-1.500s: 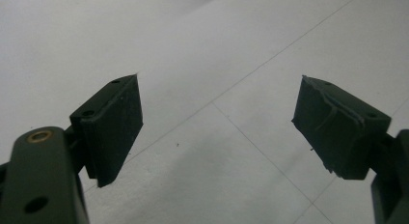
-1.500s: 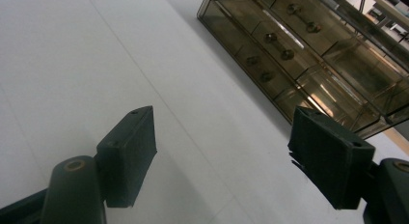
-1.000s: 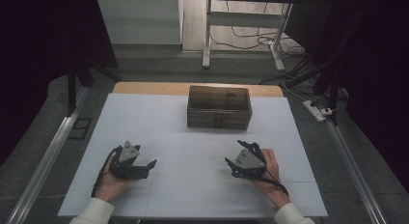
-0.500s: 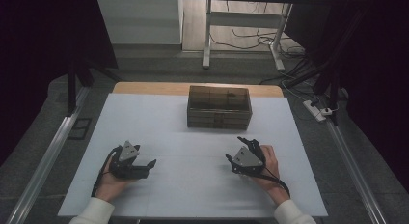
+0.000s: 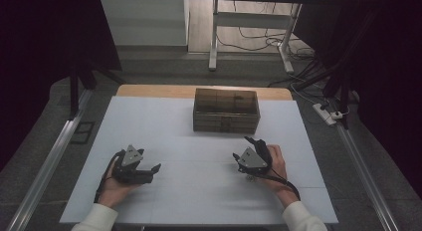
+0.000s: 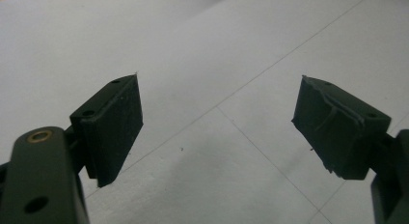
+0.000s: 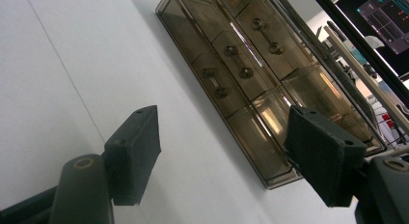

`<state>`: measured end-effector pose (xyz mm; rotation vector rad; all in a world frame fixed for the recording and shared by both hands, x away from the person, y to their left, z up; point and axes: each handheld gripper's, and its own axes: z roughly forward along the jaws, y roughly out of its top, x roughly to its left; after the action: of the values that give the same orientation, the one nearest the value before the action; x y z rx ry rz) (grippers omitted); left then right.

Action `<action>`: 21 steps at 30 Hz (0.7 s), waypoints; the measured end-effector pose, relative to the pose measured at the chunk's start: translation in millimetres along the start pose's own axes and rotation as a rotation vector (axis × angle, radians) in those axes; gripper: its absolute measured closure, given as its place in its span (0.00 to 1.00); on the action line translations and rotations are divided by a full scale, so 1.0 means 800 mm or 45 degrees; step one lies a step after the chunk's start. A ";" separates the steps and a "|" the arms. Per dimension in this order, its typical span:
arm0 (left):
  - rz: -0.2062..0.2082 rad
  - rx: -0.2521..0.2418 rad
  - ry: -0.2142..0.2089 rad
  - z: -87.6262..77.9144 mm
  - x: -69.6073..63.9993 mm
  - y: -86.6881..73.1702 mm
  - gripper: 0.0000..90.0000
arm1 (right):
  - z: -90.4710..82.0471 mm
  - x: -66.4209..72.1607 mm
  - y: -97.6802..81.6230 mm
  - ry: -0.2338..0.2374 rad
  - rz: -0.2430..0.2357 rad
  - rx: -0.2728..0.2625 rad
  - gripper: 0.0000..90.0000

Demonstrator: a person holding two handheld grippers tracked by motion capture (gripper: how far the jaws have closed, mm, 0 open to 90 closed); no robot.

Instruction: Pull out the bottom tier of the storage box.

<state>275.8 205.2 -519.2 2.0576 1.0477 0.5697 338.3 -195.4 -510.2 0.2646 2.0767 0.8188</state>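
A smoky translucent drawer box [image 5: 226, 111] stands at the table's far middle, its small drawers with metal knob handles facing me. In the right gripper view the box [image 7: 241, 64] lies ahead, tilted across the picture. My right gripper [image 5: 241, 147] rests low at the front right, a short way before the box; its jaws stand open [image 7: 222, 113] with nothing between them. At the front left, my left gripper [image 5: 153, 172] points right over the bare white tabletop. It is open too [image 6: 219, 79], and its pads [image 6: 115, 127] hold nothing.
The white tabletop [image 5: 199, 156] carries faint seam lines. A wooden strip [image 5: 149, 90] edges its far side. Metal rails [image 5: 45, 161] flank the table, and a power strip [image 5: 326, 114] with cables lies on the floor at the right.
The right gripper has shifted slightly left and forward toward the box, turning a little. The left gripper has hardly moved.
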 end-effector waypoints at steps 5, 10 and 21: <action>0.002 0.003 0.000 0.000 0.000 0.000 0.19 | 0.003 0.002 -0.001 -0.010 -0.036 0.012 0.32; -0.003 0.004 0.000 0.000 0.001 0.000 0.19 | 0.006 0.002 -0.002 -0.021 -0.063 0.017 0.33; -0.006 0.007 0.007 0.001 0.004 -0.001 0.19 | 0.025 0.011 0.001 -0.013 -0.125 -0.013 0.37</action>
<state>277.4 208.0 -520.1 2.0594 1.0578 0.5710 348.4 -181.3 -523.5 0.1595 2.0588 0.7669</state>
